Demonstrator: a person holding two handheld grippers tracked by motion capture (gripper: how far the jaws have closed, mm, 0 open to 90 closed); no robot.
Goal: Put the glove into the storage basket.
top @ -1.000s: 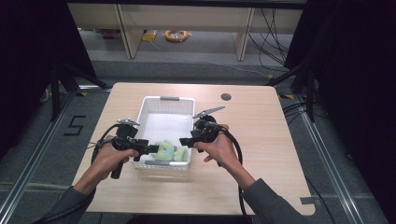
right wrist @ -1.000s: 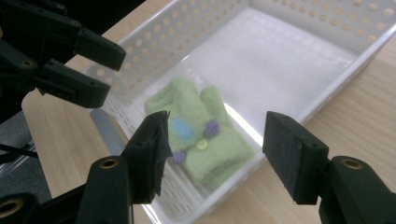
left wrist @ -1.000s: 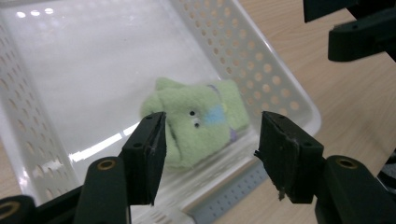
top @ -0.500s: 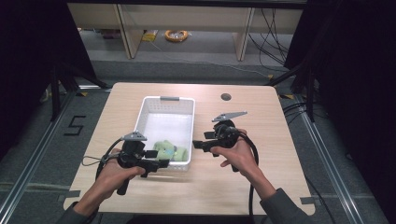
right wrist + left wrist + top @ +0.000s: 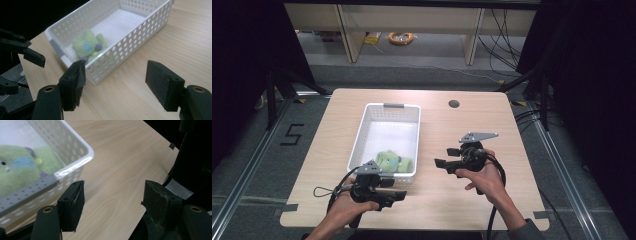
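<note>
Seen from above, a green plush toy (image 5: pixel 392 161) is shown lying at the near end of a white perforated basket (image 5: pixel 384 112) on a light wooden desk (image 5: pixel 472 130). The toy is touched by neither gripper. The left gripper (image 5: pixel 398 196) is held over the desk's near edge, just in front of the basket's near wall, its jaws wide and nothing between them; they have just been opening. The right gripper (image 5: pixel 438 163) is held to the right of the basket, apart from it, pointed toward it, its jaws likewise wide and empty after just being opened. In the left gripper view, the basket's near right corner (image 5: pixel 75 162) is seen just beyond the left jaw, with the toy (image 5: pixel 22 167) behind the wall. In the right gripper view, the toy (image 5: pixel 88 46) is seen against the basket's (image 5: pixel 140 27) near end, blue and purple patches on its front, and the left gripper's (image 5: pixel 33 58) jaw tips are visible beyond the basket. A dark round hole (image 5: pixel 454 104) is set in the desk's far side.
</note>
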